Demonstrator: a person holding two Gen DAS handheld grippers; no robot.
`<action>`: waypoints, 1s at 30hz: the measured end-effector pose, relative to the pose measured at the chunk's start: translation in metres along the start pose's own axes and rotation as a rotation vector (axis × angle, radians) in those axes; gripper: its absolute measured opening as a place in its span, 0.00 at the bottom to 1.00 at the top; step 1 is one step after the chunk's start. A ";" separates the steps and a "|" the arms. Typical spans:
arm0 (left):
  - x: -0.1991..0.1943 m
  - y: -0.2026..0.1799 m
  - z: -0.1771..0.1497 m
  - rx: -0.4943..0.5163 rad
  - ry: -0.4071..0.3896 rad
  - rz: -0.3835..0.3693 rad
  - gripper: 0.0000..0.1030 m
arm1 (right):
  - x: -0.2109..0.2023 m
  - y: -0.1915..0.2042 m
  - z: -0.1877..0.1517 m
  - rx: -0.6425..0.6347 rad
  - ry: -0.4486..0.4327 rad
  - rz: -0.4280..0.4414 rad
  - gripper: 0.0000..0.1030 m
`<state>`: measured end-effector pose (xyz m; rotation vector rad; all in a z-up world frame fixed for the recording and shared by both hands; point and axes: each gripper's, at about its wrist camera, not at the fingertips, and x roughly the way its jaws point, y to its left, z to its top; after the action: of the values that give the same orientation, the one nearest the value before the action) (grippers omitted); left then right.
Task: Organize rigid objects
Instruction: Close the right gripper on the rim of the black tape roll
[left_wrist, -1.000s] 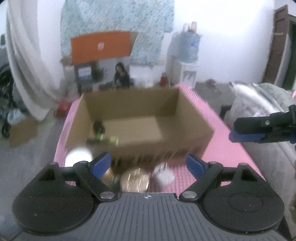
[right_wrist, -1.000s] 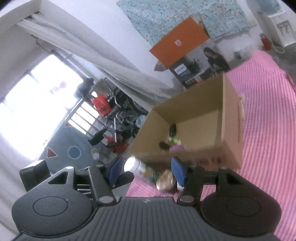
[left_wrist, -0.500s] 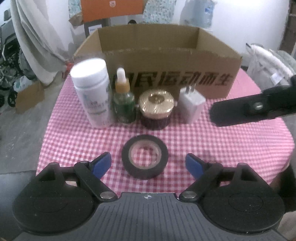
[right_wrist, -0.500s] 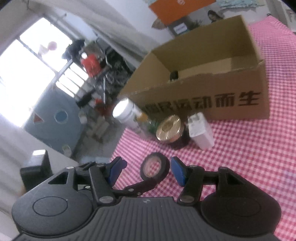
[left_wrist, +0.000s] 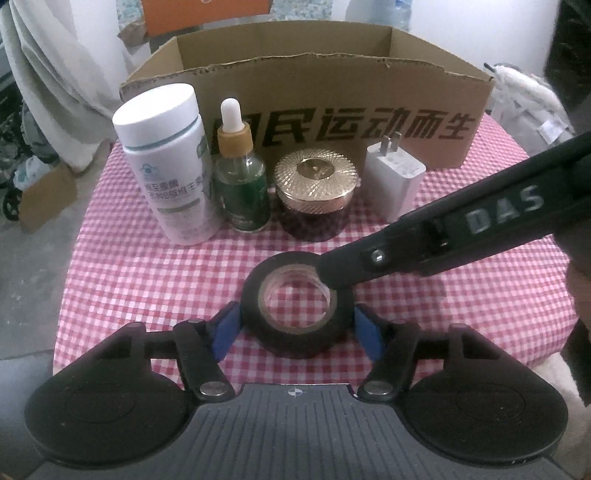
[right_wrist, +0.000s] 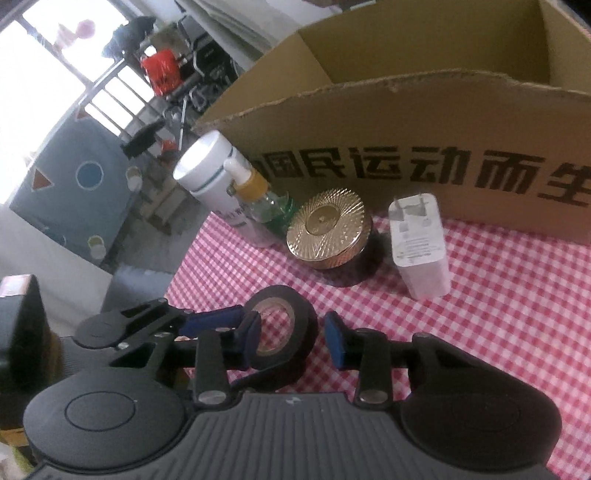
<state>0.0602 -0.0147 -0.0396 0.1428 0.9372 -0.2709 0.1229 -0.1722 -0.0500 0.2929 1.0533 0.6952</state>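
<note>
Now the tape roll (left_wrist: 295, 343) sits clasped between the left hand-held gripper's (left_wrist: 296, 326) just-closing jaws.

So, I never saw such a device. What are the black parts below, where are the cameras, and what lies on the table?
There is no robot: a person holds a two-finger gripper in each hand, each with a wide-angle camera looking along its fingers. The black parts are those grippers. One picture comes from the left gripper, one from the right gripper. On the red-and-white checked cloth stand a white plastic bottle, a green glass dropper bottle, a dark jar with golden lid and a white plug charger, before a brown cardboard box. Both jaws have just been closing: the left pads press the sides of the black tape roll; the right has one finger in its hole, open.
</note>
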 end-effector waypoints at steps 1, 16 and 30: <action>0.000 0.000 -0.001 0.001 -0.001 -0.002 0.64 | 0.002 0.000 0.000 -0.002 0.007 -0.002 0.38; 0.001 -0.011 0.002 0.027 -0.013 -0.057 0.64 | 0.007 0.002 0.000 -0.007 0.027 -0.047 0.37; 0.005 -0.044 0.007 0.075 -0.003 -0.148 0.63 | -0.024 -0.020 -0.017 0.047 -0.002 -0.111 0.37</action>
<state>0.0562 -0.0590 -0.0396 0.1418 0.9361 -0.4430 0.1086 -0.2047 -0.0516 0.2731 1.0769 0.5711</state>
